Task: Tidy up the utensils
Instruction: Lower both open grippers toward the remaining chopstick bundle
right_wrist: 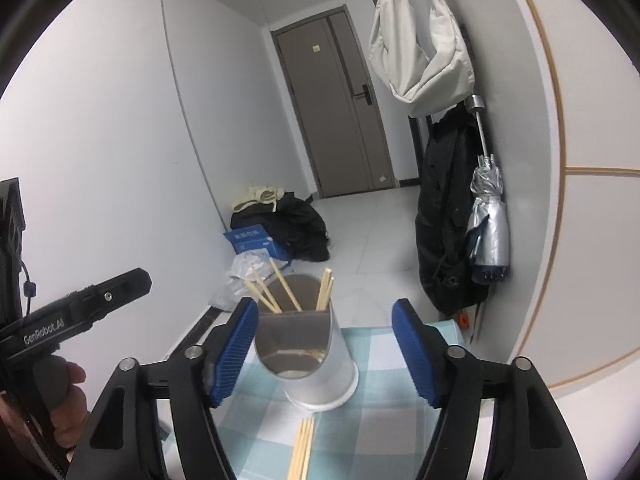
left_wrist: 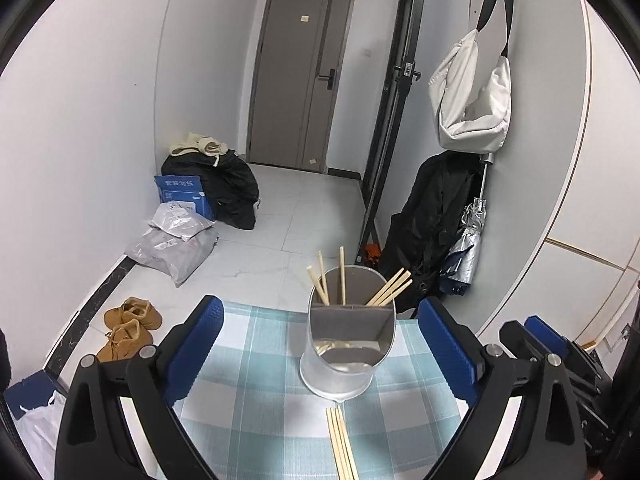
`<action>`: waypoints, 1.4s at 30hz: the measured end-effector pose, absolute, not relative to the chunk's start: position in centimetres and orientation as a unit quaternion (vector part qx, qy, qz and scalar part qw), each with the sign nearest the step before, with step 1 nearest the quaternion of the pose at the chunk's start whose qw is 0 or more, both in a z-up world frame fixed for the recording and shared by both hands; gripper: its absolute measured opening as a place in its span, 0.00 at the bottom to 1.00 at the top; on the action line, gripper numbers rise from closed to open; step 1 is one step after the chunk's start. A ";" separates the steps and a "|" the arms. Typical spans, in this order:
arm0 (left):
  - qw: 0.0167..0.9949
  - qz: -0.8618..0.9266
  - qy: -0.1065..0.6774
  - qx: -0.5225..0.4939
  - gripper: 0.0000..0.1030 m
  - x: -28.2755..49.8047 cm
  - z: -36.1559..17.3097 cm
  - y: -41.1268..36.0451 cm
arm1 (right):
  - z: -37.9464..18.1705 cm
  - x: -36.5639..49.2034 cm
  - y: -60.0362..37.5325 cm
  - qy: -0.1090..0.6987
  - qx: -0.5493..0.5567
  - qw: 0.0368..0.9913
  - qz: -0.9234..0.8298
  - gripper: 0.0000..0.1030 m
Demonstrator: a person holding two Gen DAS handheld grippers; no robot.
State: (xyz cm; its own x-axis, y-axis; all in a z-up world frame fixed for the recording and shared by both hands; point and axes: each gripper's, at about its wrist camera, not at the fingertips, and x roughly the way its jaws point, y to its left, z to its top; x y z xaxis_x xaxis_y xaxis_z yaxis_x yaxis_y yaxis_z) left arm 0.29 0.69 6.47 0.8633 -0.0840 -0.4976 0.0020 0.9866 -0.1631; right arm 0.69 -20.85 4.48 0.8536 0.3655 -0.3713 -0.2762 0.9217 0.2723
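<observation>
Left gripper (left_wrist: 320, 344) and right gripper (right_wrist: 326, 350) wide, empty, chopsticks (left_wrist: 340, 444) lying lengthwise toward holder (left_wrist: 348, 344)

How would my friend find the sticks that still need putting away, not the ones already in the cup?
Look at the table with the blue-and-white checked cloth, where a grey cylindrical utensil holder with a divider stands. Just in front of its base, nearer the camera, lies a bundle of pale wooden chopsticks. These lie flat on the cloth, side by side; the other chopsticks stand upright in the holder's back compartments.
</observation>
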 end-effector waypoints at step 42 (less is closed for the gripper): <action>0.937 0.025 0.340 -0.072 0.92 1.8 -4.9 4.4 | -11.6 4.9 -15.1 0.444 0.010 0.881 0.163 0.73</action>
